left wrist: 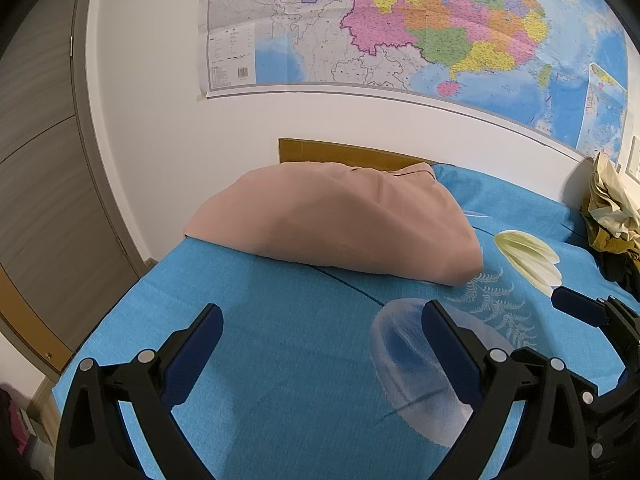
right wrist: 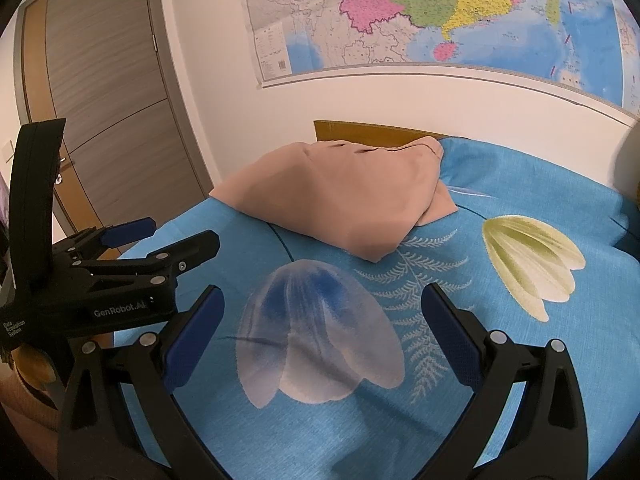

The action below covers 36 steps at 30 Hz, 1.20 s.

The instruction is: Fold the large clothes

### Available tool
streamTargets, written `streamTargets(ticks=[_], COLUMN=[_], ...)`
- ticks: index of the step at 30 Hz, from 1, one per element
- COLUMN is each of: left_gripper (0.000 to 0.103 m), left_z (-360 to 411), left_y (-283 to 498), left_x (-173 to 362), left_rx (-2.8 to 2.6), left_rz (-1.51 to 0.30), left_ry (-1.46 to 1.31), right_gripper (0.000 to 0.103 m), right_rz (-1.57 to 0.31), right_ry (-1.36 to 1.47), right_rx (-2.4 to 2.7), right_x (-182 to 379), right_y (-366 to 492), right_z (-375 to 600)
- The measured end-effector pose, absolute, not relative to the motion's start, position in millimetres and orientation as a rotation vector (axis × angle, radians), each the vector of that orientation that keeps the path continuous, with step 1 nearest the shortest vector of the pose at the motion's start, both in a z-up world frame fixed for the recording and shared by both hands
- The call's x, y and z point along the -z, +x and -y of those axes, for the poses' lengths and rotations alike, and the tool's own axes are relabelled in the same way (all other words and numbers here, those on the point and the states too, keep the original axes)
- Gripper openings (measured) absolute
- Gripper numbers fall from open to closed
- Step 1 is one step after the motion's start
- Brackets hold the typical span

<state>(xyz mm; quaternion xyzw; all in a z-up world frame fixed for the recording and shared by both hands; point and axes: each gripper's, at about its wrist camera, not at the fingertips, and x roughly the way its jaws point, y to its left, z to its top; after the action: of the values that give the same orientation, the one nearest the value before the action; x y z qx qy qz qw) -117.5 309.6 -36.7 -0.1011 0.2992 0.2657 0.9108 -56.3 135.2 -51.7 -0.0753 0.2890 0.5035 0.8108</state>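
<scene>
- Both grippers hang low over the bed, nearest of all: the left gripper (left wrist: pixel 322 312) has its blue-padded jaws spread wide with nothing between them, only blue sheet (left wrist: pixel 280 380) under the gap.
- At about nine o'clock from the bed stands a grey wood-grain door (right wrist: pixel 108 64), shut, with a pale frame.
- Folded into a soft mound, the pink garment (left wrist: pixel 340 220) lies at twelve o'clock from the left gripper, near the far left corner of the bed, apart from both grippers and touching the sheet along its whole underside.
- Behind it a brown headboard (right wrist: pixel 360 130) edge shows against the white wall, and above that hangs a large coloured map (left wrist: pixel 400 24).
- The right gripper (right wrist: pixel 322 300) is also wide open and empty, poised over a printed pale-blue flower (right wrist: pixel 316 328); a cream flower print (right wrist: pixel 532 260) sits at two o'clock from it.
- At three o'clock in the left wrist view, a crumpled yellowish heap of clothes (left wrist: pixel 612 208) rests by the wall.
</scene>
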Motion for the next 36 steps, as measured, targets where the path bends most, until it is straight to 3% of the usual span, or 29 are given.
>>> streamTargets(ticks=[36], left_gripper=[0.096], left_z=[-311.1], left_y=[-119.6], left_x=[42.0], left_rx=[-0.554], left_rz=[-0.632], left_ry=[-0.213], right_gripper=[0.097], right_rz=[-0.624], right_ry=[-0.153], right_rx=[-1.071], right_x=[53.4], right_y=[-57.2], right_z=[-133.7])
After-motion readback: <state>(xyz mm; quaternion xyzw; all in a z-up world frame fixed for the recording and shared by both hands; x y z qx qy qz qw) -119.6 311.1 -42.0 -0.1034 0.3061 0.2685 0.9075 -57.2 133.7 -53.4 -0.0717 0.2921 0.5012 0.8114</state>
